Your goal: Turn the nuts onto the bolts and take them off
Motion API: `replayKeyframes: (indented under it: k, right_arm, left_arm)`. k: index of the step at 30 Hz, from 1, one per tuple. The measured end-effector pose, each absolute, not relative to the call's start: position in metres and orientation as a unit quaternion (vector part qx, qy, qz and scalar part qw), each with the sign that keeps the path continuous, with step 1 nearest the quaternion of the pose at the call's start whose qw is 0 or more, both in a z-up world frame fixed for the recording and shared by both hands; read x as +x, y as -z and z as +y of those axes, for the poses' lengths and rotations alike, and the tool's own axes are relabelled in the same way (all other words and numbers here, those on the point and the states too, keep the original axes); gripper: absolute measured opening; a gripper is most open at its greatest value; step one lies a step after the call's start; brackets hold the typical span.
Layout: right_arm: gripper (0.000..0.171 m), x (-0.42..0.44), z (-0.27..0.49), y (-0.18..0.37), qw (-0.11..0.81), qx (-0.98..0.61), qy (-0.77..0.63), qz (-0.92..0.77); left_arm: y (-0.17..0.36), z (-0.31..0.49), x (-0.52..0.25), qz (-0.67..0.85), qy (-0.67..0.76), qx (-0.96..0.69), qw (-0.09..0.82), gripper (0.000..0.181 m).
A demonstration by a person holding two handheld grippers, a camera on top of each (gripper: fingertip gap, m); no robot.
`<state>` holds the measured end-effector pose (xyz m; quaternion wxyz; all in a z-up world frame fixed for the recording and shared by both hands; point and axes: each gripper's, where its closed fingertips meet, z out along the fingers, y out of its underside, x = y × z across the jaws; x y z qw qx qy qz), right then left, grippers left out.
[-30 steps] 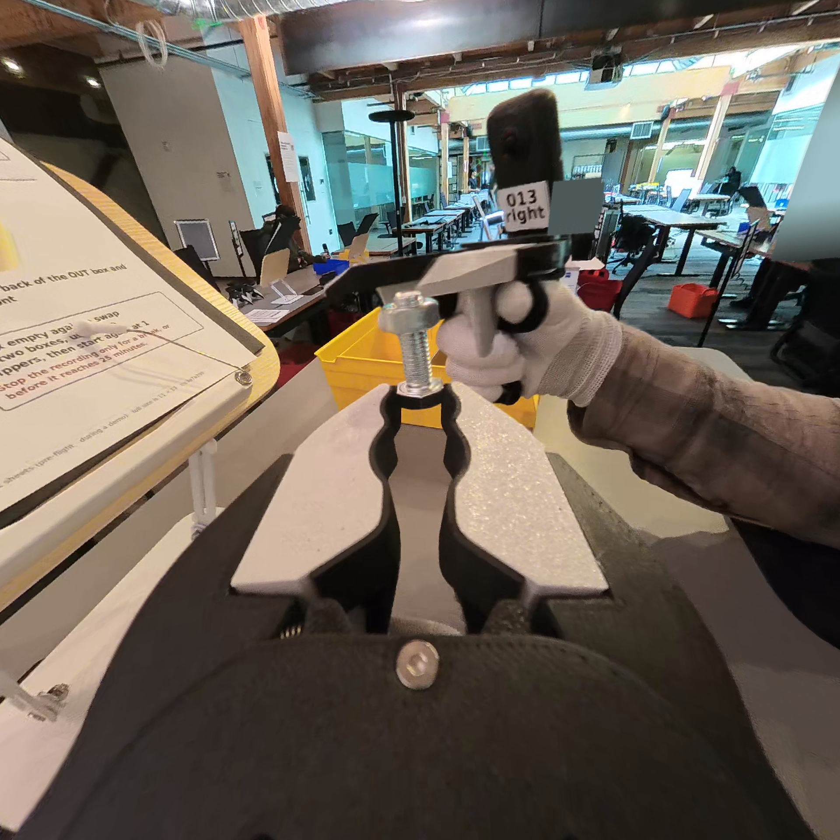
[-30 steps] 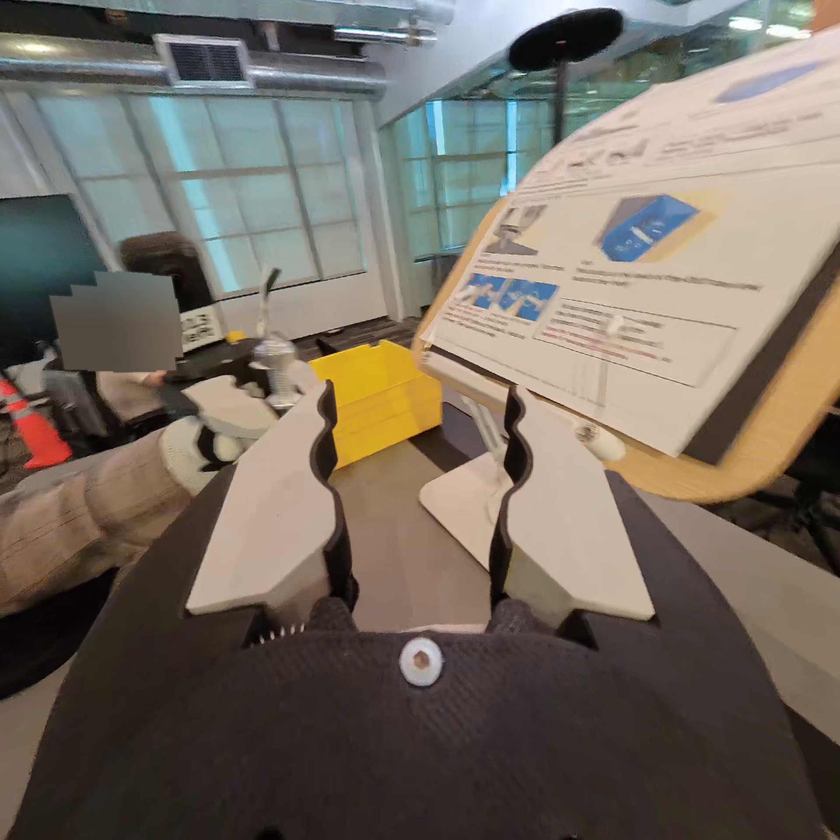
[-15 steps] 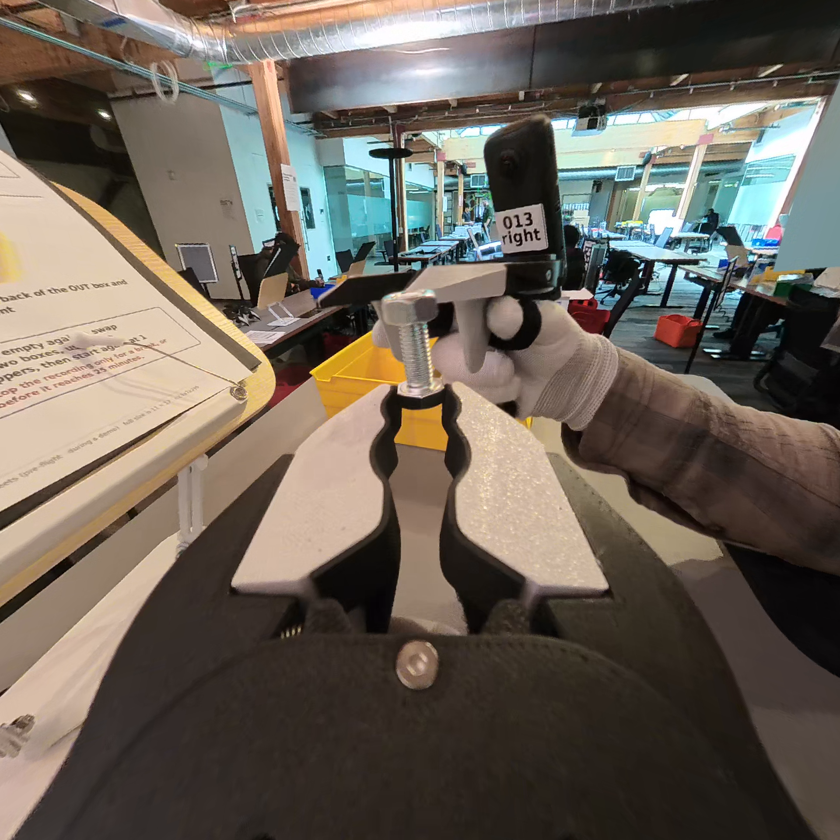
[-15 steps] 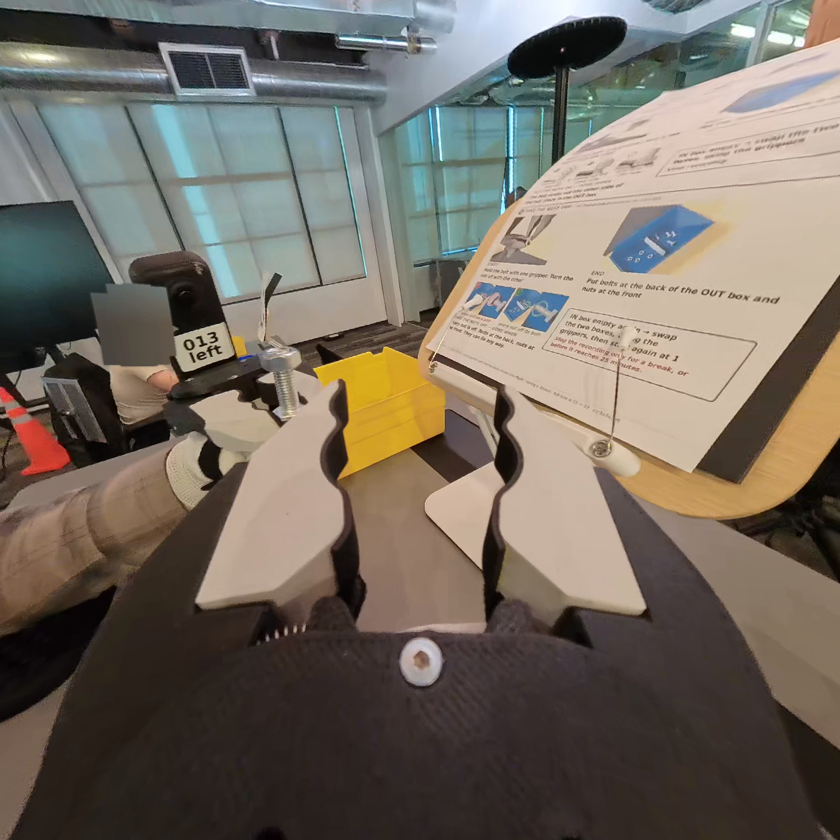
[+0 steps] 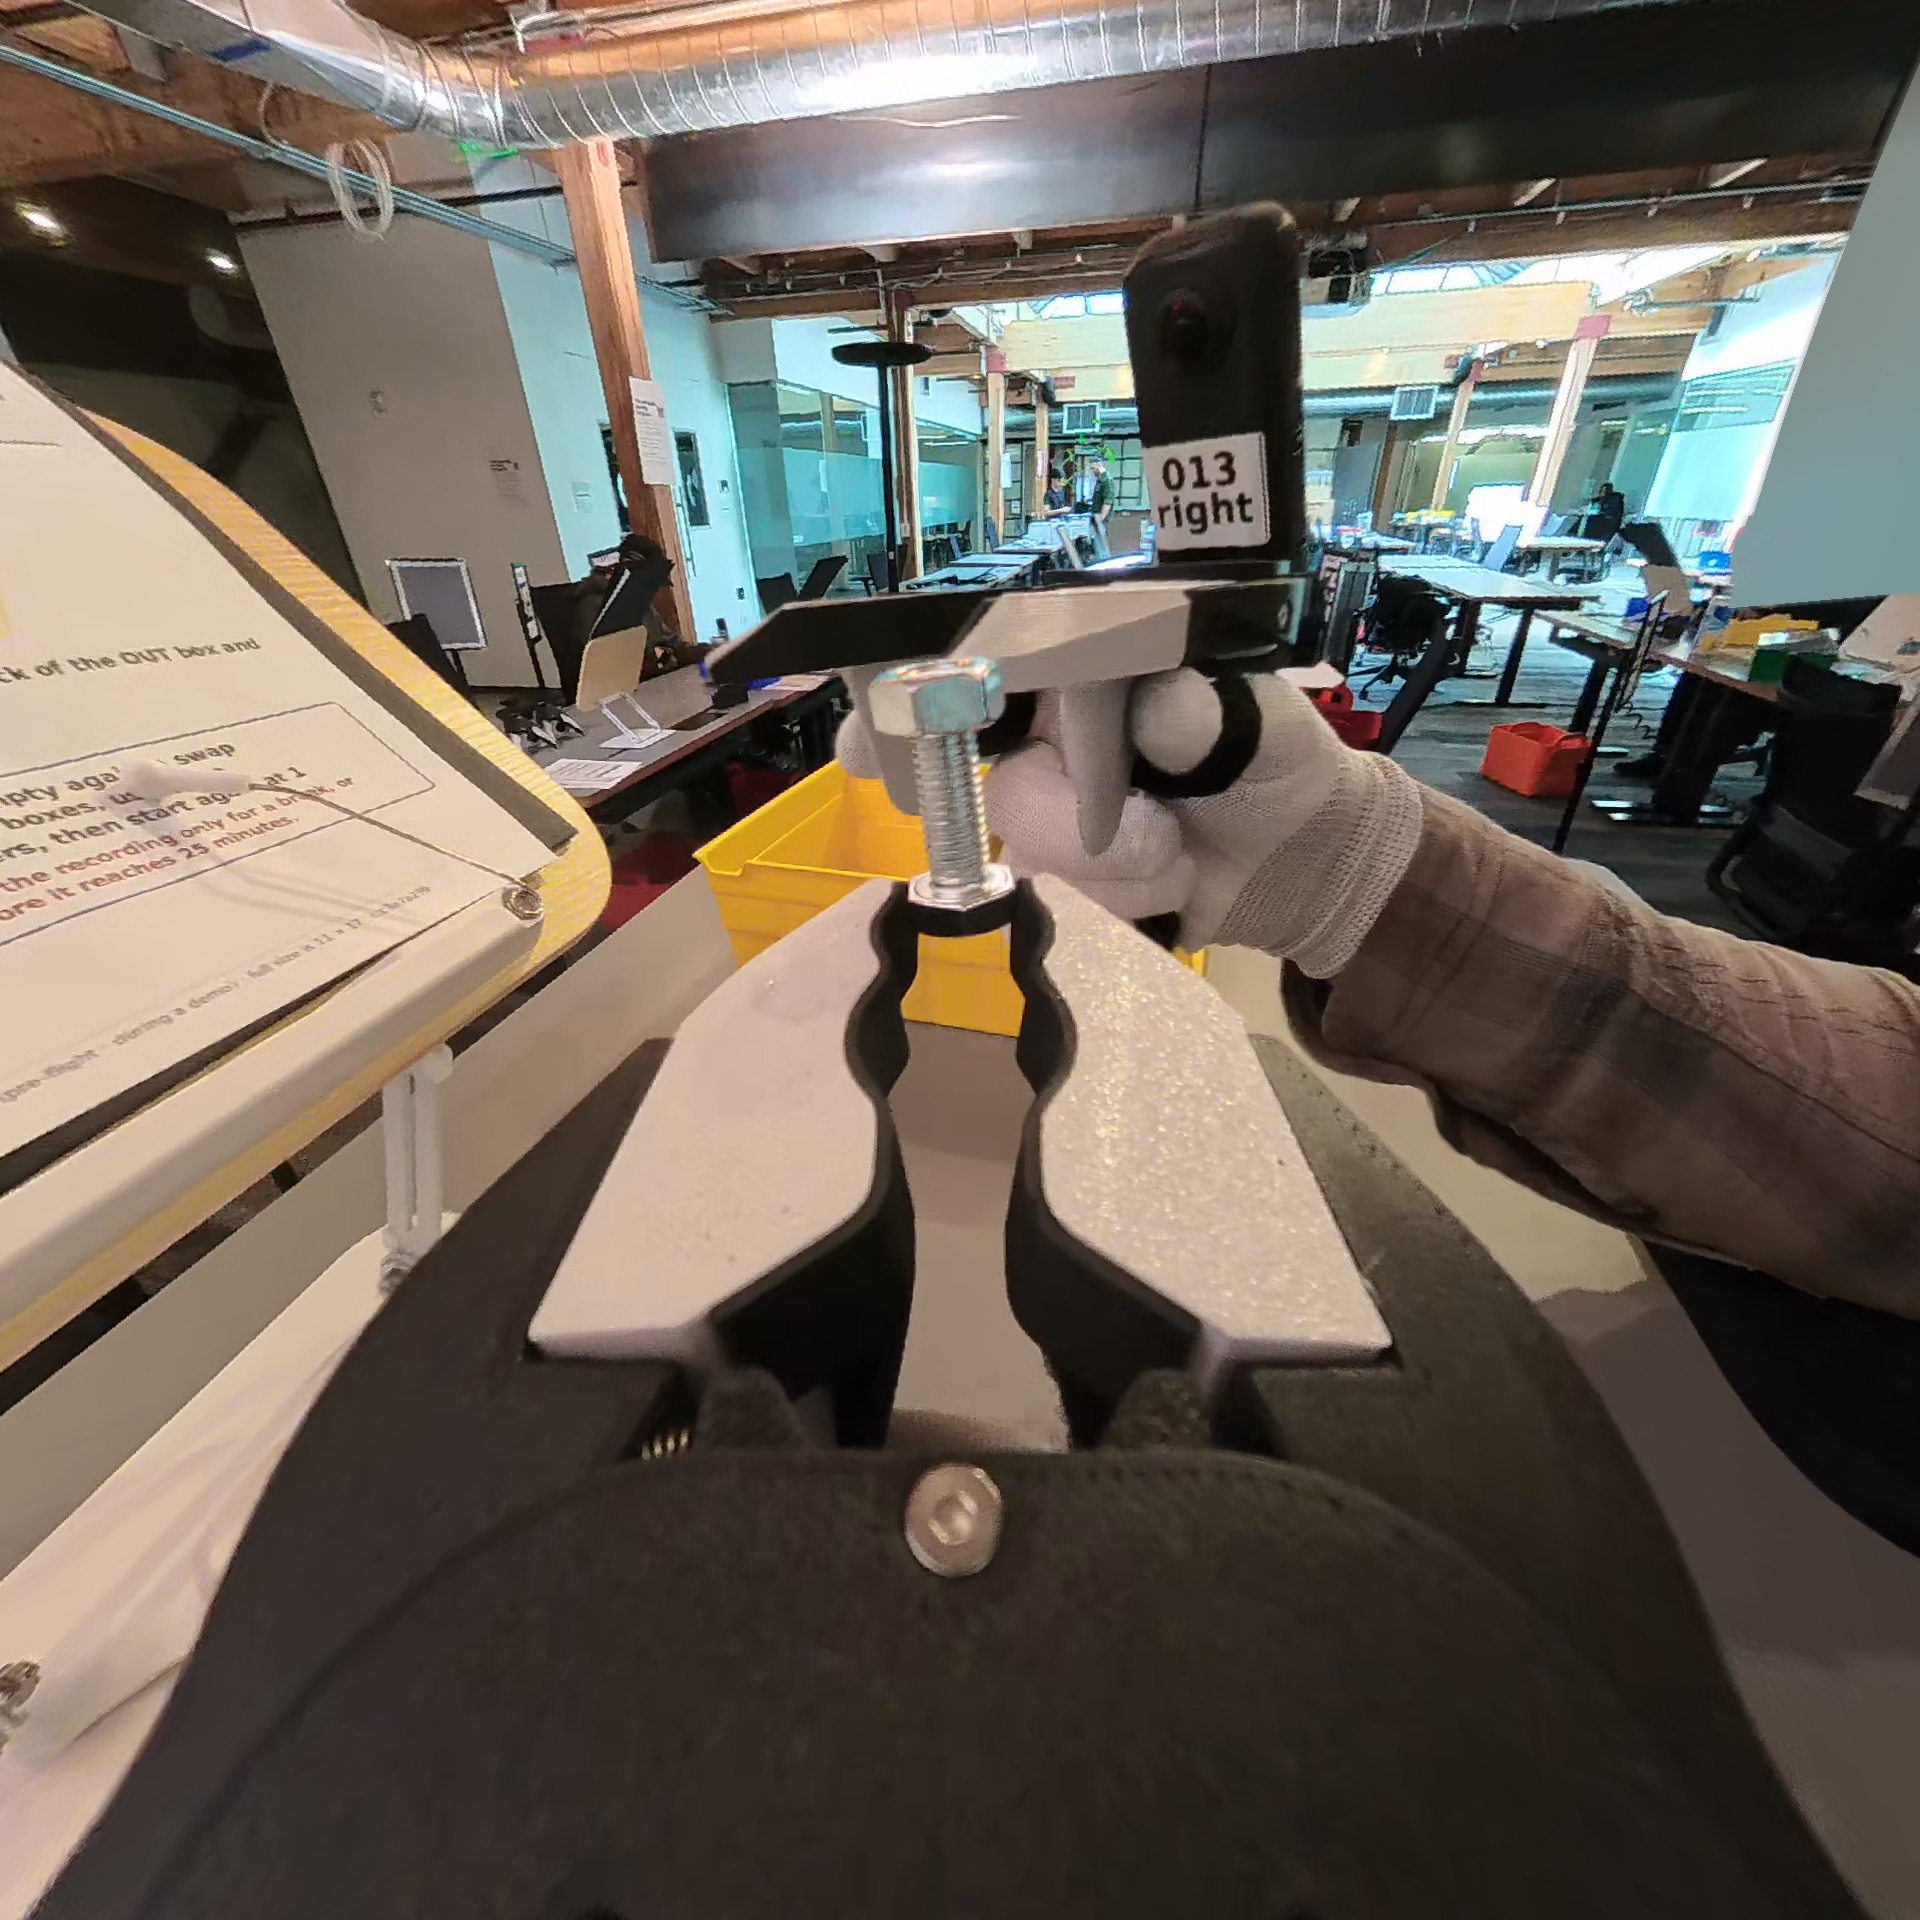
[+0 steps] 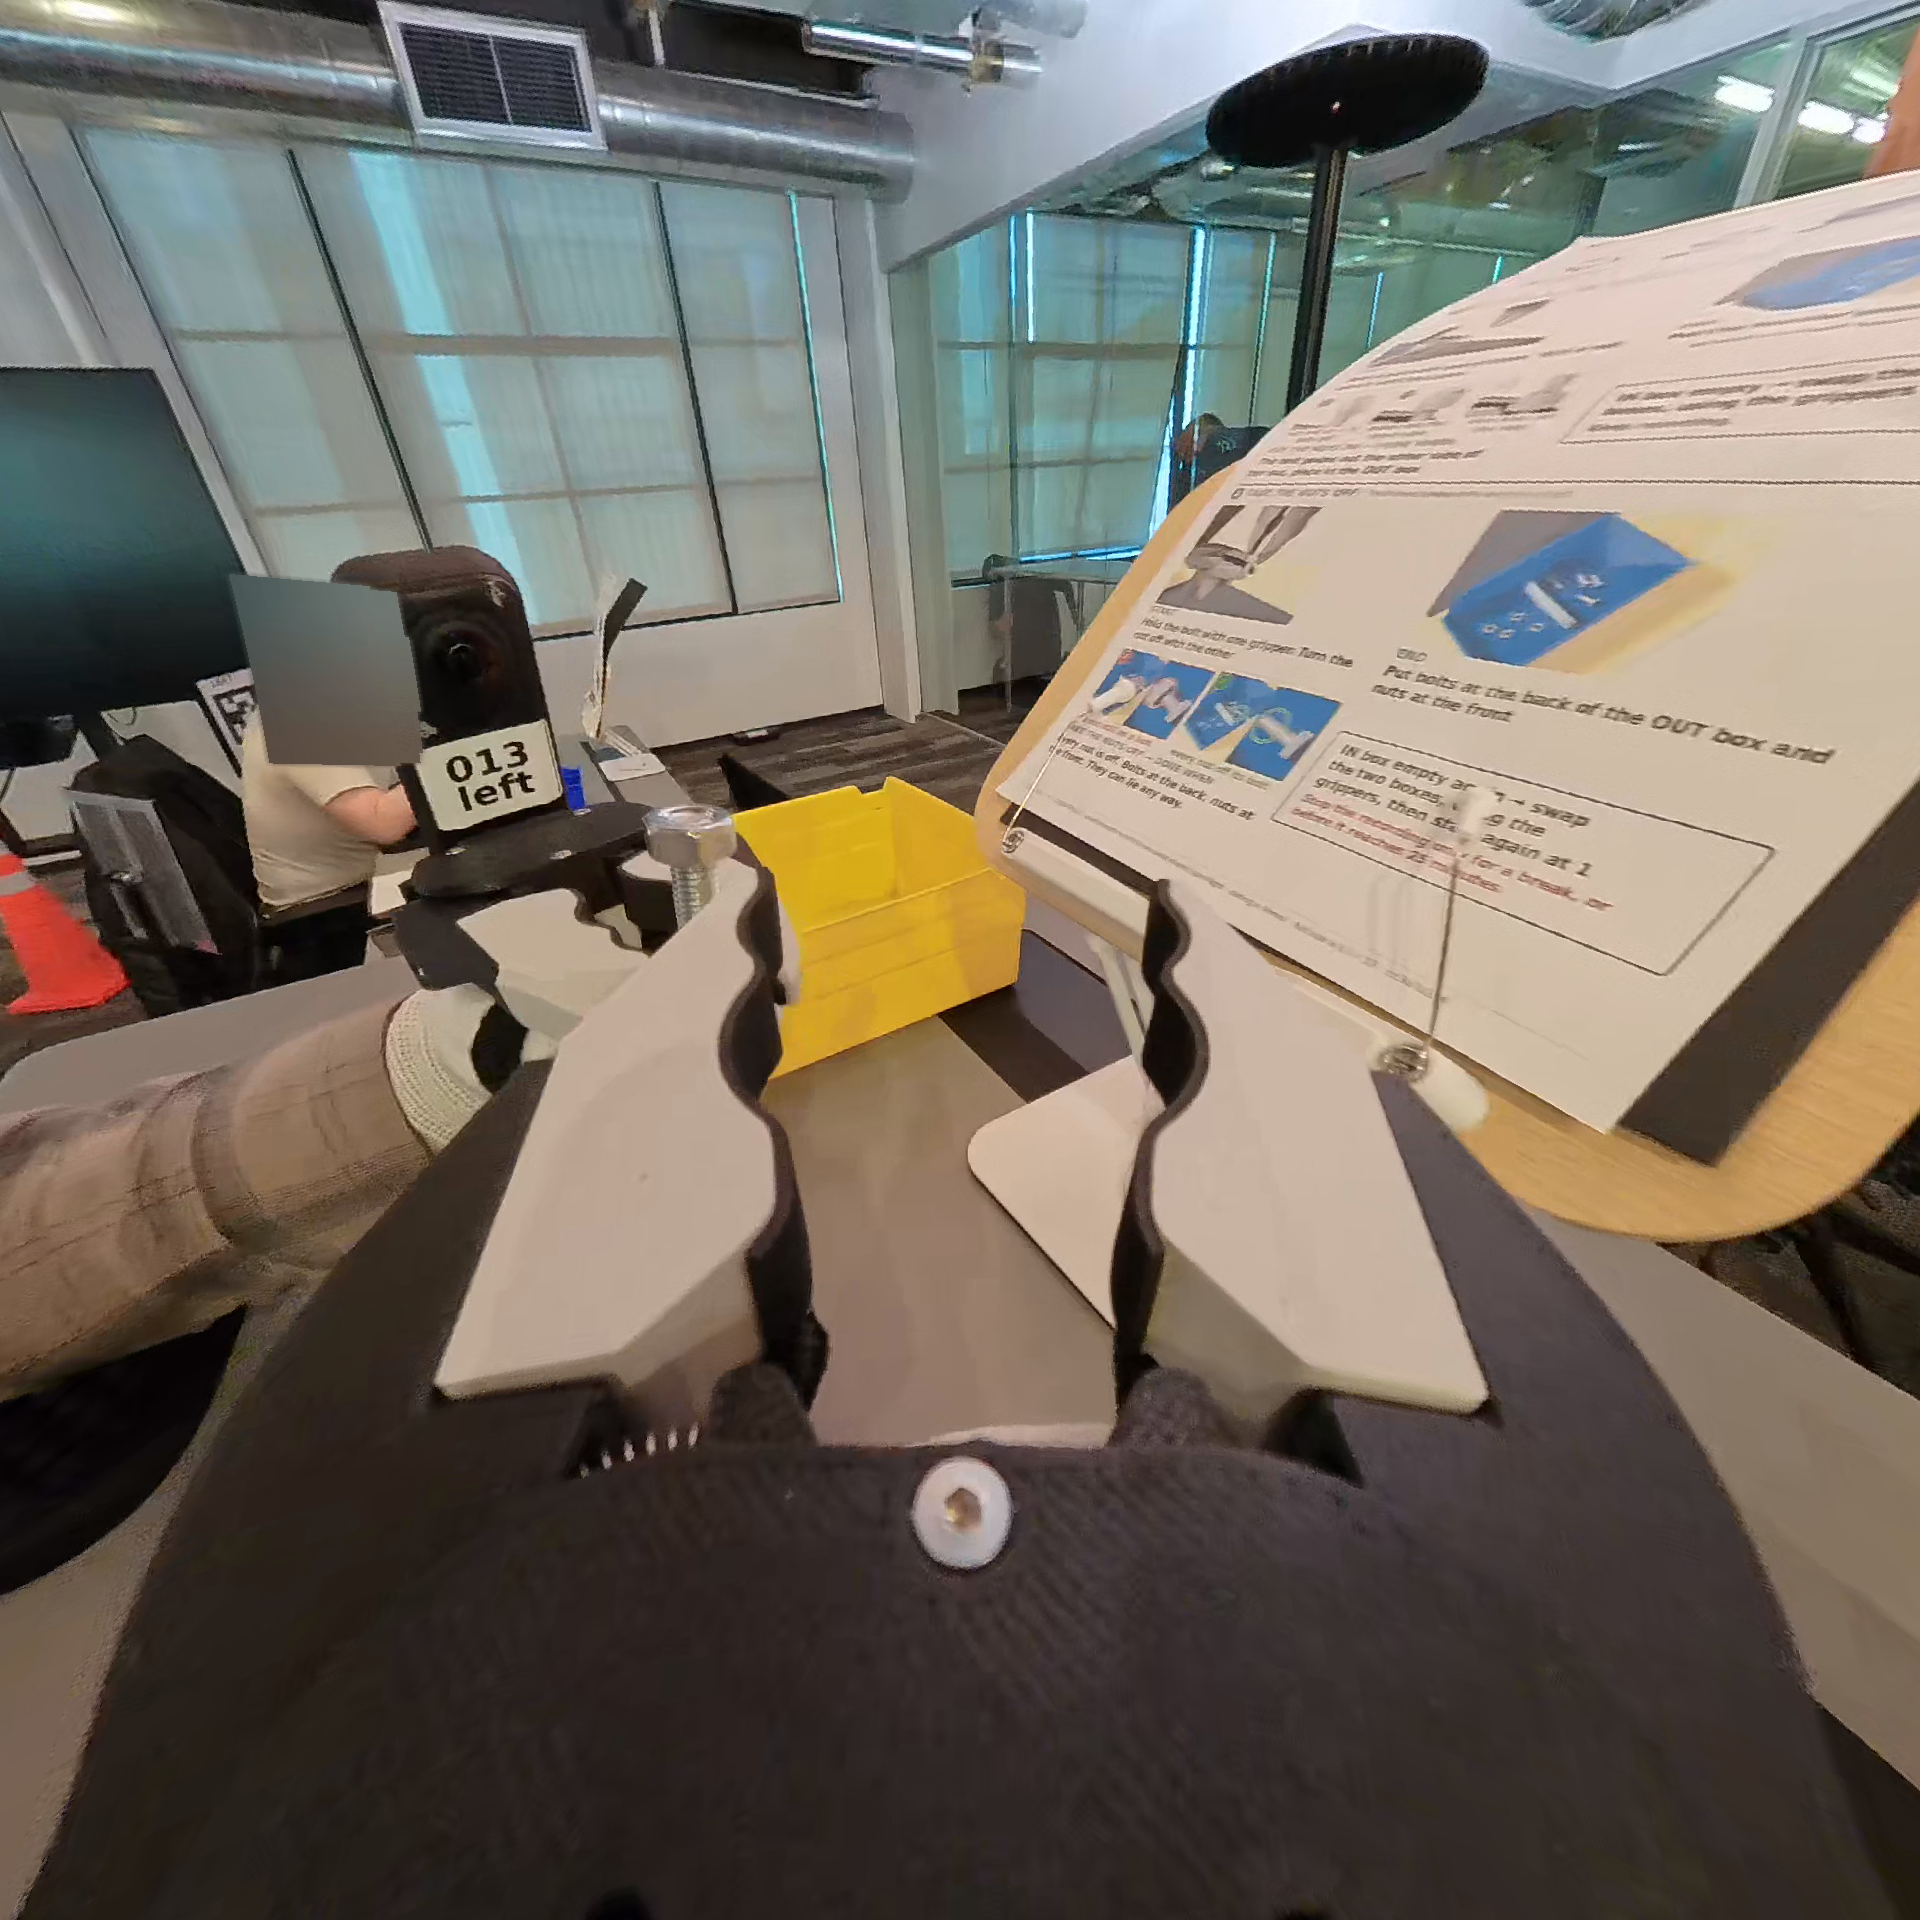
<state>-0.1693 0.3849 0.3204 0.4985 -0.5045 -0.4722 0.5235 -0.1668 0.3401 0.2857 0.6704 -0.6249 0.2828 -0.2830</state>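
In the left wrist view my left gripper [image 5: 961, 920] is shut on a steel nut [image 5: 961, 896] at its fingertips. A silver bolt [image 5: 951, 790] stands upright in the nut, hex head on top. My right gripper [image 5: 842, 644], held by a white-gloved hand [image 5: 1195, 831], lies level just behind and above the bolt head. In the right wrist view my right gripper [image 6: 961, 935] is open and empty. The bolt head [image 6: 689, 831] shows just left of its left fingertip. The left gripper's tips are hidden behind that finger.
A yellow bin [image 5: 821, 862] stands on the grey table behind the grippers; it also shows in the right wrist view [image 6: 894, 894]. An instruction board on a white stand [image 5: 208, 790] is at the left, and at the right in the right wrist view [image 6: 1507, 748].
The right gripper has come closer to the bolt head and stays open. The left gripper keeps hold of the nut with the bolt upright.
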Motion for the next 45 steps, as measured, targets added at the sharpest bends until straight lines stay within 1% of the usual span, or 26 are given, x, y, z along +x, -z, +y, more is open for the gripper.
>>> replayKeyframes:
  k: [4,8,10,12,14,19,24,26,28,32,38,39,41,45]
  right_arm:
    - [0.074,-0.17,0.371,-0.327,0.492,-0.482,-0.536,-0.488]
    - [0.072,-0.182,0.357,-0.325,0.483,-0.472,-0.538,-0.504]
    - [0.075,-0.18,0.362,-0.323,0.483,-0.478,-0.54,-0.497]
    - [0.065,-0.173,0.378,-0.319,0.492,-0.501,-0.523,-0.483]
    - [0.067,-0.167,0.382,-0.32,0.496,-0.5,-0.52,-0.483]
    - [0.071,-0.17,0.363,-0.33,0.495,-0.473,-0.529,-0.502]
    - [0.069,-0.177,0.361,-0.327,0.491,-0.475,-0.534,-0.499]
    - [0.063,-0.173,0.376,-0.324,0.501,-0.496,-0.519,-0.483]
    - [0.064,-0.167,0.379,-0.326,0.498,-0.493,-0.531,-0.476]
    - [0.073,-0.17,0.36,-0.331,0.494,-0.466,-0.533,-0.505]
    - [0.072,-0.176,0.362,-0.327,0.492,-0.475,-0.532,-0.5]
    - [0.065,-0.174,0.368,-0.327,0.498,-0.481,-0.527,-0.493]
    - [0.066,-0.169,0.373,-0.326,0.497,-0.487,-0.527,-0.489]
    - [0.072,-0.172,0.358,-0.331,0.493,-0.464,-0.533,-0.507]
  left_arm:
    - [-0.285,0.341,-0.166,0.283,0.279,-0.626,0.671,0.018]
    - [-0.282,0.34,-0.159,0.293,0.278,-0.626,0.667,0.018]
    - [-0.283,0.341,-0.161,0.29,0.274,-0.626,0.67,0.018]
    - [-0.287,0.338,-0.164,0.287,0.286,-0.617,0.675,0.018]
    - [-0.29,0.339,-0.167,0.281,0.277,-0.618,0.68,0.018]
    - [-0.287,0.34,-0.164,0.287,0.272,-0.622,0.676,0.018]
    - [-0.285,0.339,-0.161,0.291,0.273,-0.622,0.674,0.018]
    - [-0.289,0.337,-0.162,0.291,0.278,-0.615,0.678,0.018]
    - [-0.29,0.338,-0.164,0.289,0.272,-0.617,0.68,0.018]
    - [-0.287,0.34,-0.162,0.288,0.271,-0.622,0.676,0.018]
    - [-0.286,0.34,-0.16,0.291,0.271,-0.621,0.675,0.018]
    - [-0.287,0.338,-0.161,0.291,0.275,-0.618,0.676,0.018]
    - [-0.288,0.339,-0.163,0.288,0.273,-0.618,0.679,0.018]
    - [-0.287,0.339,-0.16,0.29,0.273,-0.62,0.676,0.018]
